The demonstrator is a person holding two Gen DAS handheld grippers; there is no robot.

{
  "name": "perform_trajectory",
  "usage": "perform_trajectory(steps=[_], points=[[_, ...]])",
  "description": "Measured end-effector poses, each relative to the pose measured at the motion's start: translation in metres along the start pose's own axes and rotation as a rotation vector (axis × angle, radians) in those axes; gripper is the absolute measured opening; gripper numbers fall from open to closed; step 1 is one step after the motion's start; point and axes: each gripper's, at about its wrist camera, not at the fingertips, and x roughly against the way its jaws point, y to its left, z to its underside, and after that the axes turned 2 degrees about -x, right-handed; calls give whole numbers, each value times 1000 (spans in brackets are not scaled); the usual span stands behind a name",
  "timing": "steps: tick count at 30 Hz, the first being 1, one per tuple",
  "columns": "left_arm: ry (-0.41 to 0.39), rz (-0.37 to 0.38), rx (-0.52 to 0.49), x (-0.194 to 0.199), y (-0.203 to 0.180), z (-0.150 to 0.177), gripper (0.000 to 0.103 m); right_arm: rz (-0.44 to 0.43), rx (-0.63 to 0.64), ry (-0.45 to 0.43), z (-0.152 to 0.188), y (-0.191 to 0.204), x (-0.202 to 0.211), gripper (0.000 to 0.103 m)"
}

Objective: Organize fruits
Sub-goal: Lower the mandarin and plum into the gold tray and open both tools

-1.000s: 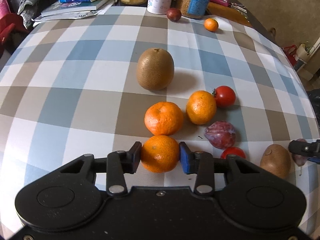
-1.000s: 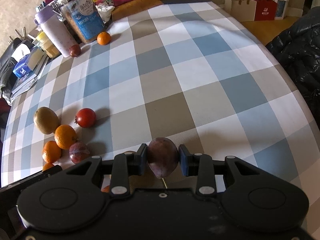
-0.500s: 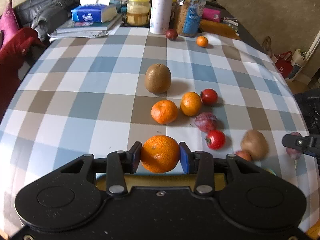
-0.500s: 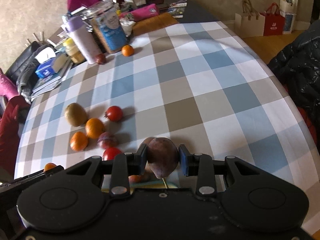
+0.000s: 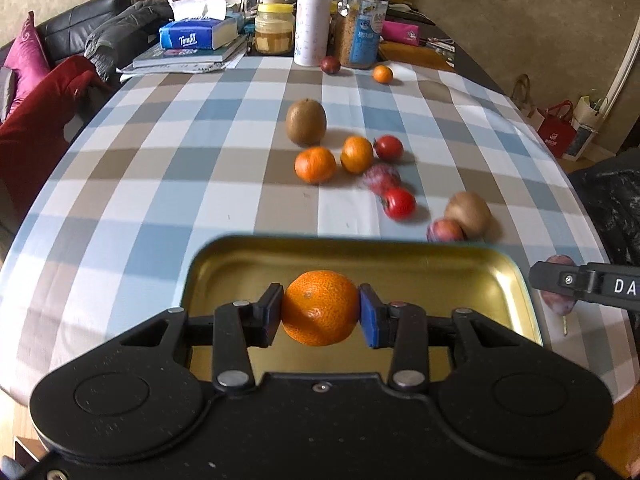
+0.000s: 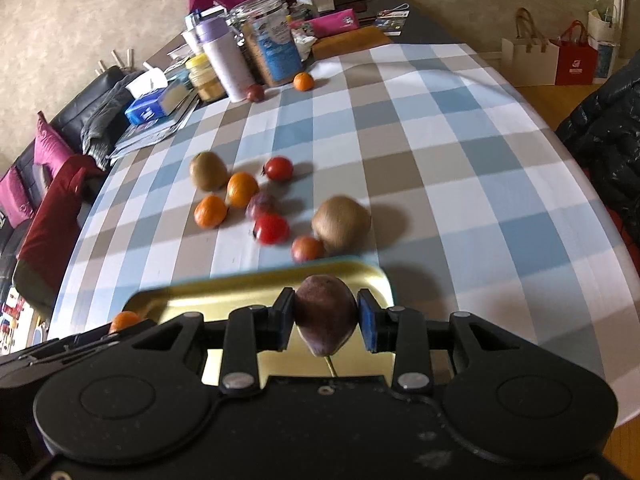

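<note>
My left gripper (image 5: 320, 310) is shut on a tangerine (image 5: 320, 307), held over the gold metal tray (image 5: 400, 258) at the near table edge. My right gripper (image 6: 325, 316) is shut on a dark purple plum (image 6: 325, 312) with its stalk pointing down, above the same tray (image 6: 240, 292). In the left wrist view the right gripper's finger (image 5: 560, 280) and its plum (image 5: 559, 261) show at the right. Loose on the checked cloth beyond lie two tangerines (image 5: 315, 165), two kiwis (image 5: 306, 122), two tomatoes (image 5: 399, 203) and plums (image 5: 381, 178).
At the table's far end stand a thermos (image 5: 312, 20), a honey jar (image 5: 274, 28), a cereal jar (image 5: 362, 26), tissues on books (image 5: 196, 36), a small plum (image 5: 330, 65) and a small tangerine (image 5: 383, 74). A red garment (image 5: 36, 120) hangs left, a dark jacket (image 6: 604, 120) right.
Both grippers have pulled back from the fruit cluster and risen with their fruit. The gold tray, unseen a second ago, has come into view under both of them.
</note>
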Motion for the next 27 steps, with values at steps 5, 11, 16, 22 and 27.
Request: perform_trajectory(steps=[5,11,16,22,27], points=[[-2,-6,-4,8,-6,21,49,-10,10,-5,24,-5,11,35],[1,-26,-17,11,-12,43,49,-12,11,2,48,-12,15,35],[5,-44,-33,10,-16,54,49,-9,26,3,60,-13,17,35],[6,-58,-33,9,-18,64,49,-6,55,9,73,-11,18,35],[7,-62,-33,10,-18,69,49,-14,68,9,80,-10,22,35]])
